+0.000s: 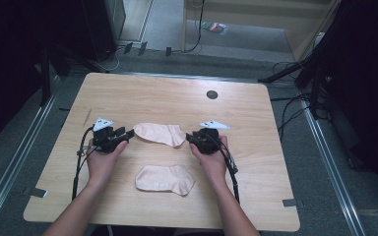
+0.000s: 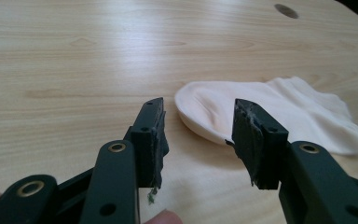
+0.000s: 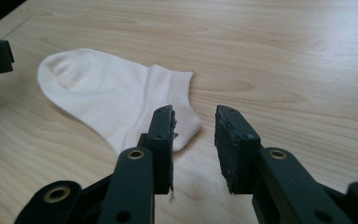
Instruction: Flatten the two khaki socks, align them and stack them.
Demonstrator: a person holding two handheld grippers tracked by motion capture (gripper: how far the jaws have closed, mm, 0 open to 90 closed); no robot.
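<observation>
- High view: the left gripper (image 1: 126,134) and right gripper (image 1: 191,139) sit at each end of the far sock (image 1: 160,133); a near sock (image 1: 165,179) lies on the table (image 1: 256,147).
- Left gripper view: jaws apart, holding nothing, sock toe (image 2: 205,112) just ahead.
- Right gripper view: jaws apart, nothing inside, sock cuff (image 3: 179,102) beside them.

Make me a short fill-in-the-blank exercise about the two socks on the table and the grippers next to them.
1. The wooden table holds ____ pale socks.
2. The left gripper and the right gripper flank the ____ sock, not the near sock.
3. The jaws of both grippers stand ____, with nothing gripped.
4. The dark round hole lies toward the table's ____ edge.

Missing words: two; far; open; far
</observation>
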